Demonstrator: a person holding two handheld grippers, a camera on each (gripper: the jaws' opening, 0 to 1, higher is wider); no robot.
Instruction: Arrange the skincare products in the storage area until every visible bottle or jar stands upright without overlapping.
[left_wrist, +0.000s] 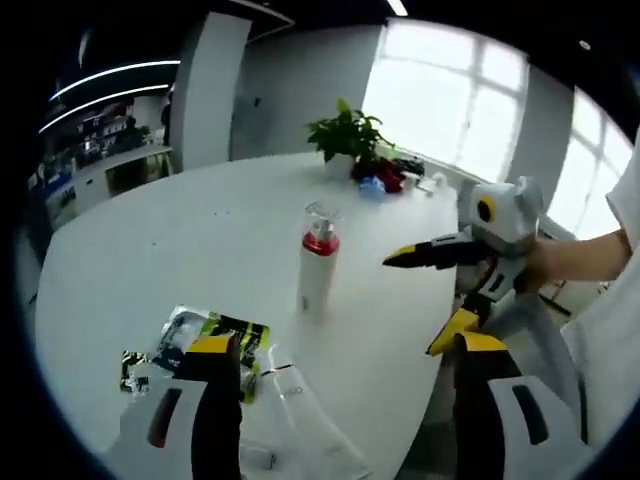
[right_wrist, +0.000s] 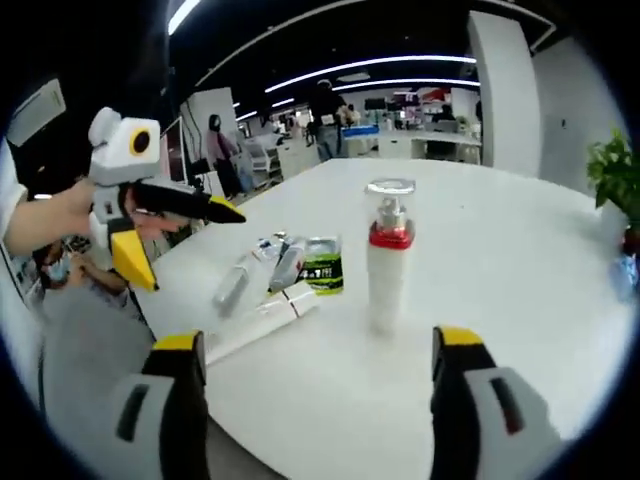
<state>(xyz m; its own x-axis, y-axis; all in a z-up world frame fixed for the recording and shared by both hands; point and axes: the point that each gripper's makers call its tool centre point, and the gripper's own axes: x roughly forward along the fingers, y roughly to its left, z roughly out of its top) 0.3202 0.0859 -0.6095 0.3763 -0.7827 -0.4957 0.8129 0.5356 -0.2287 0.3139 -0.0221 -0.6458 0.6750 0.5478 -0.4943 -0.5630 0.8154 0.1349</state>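
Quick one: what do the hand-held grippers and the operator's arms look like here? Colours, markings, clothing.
Each hand-held gripper, left and right, has two white jaws with dark slots, capped in yellow and black. In the left gripper view the right one shows a white body with a yellow-ringed round lens and black, yellow-tipped jaws; the left looks the same in the right gripper view. The person wears a white sleeve.

We count one white pump bottle with a red collar and clear cap (right_wrist: 388, 262), standing ahead between the right gripper's jaws. Left of it lie one green-and-black sachet (right_wrist: 323, 266) and two silvery tubes (right_wrist: 288, 262).
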